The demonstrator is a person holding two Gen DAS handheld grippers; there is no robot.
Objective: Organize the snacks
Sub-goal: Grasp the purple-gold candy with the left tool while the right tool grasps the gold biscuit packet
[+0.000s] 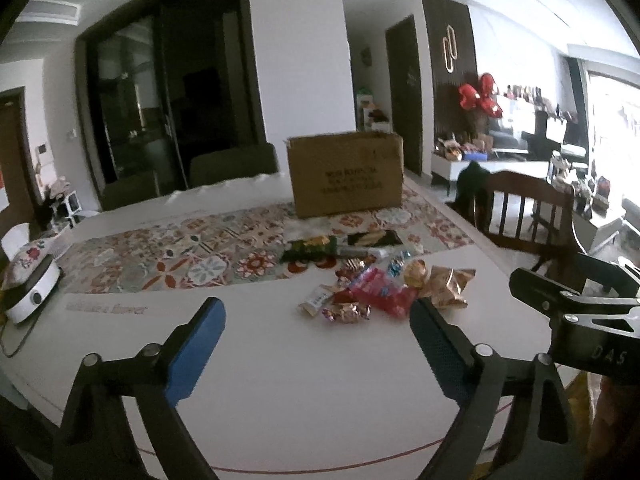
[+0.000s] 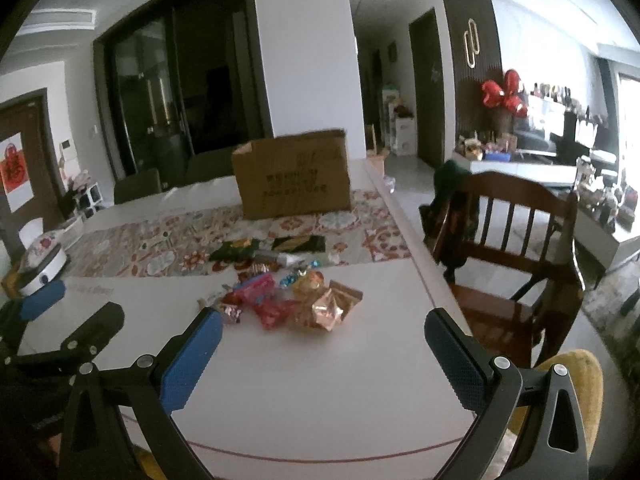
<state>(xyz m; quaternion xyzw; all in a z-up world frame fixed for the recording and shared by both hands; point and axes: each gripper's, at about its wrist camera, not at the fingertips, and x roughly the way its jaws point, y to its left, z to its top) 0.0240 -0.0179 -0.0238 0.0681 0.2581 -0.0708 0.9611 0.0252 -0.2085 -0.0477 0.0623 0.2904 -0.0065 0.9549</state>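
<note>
A pile of snacks lies mid-table: a red packet [image 1: 382,292] [image 2: 256,286], golden-brown bags [image 1: 450,286] [image 2: 330,306], small wrapped candies [image 1: 346,312] [image 2: 230,312], a green bag [image 1: 310,249] [image 2: 236,250] and a dark packet [image 1: 374,238] [image 2: 298,243]. A brown cardboard box [image 1: 346,174] [image 2: 292,174] stands behind them. My left gripper [image 1: 316,312] is open and empty, short of the pile. My right gripper [image 2: 324,328] is open and empty, near the pile's front. The right gripper's body shows at the right of the left wrist view [image 1: 576,304]; the left gripper [image 2: 72,312] shows at the left of the right wrist view.
The white table [image 1: 280,380] [image 2: 320,380] carries a patterned floral runner [image 1: 180,256] [image 2: 160,248]. A white round appliance [image 1: 28,292] [image 2: 42,266] sits at the left edge. A wooden chair [image 1: 528,216] [image 2: 516,248] stands at the right side. Dark chairs [image 1: 232,164] are behind.
</note>
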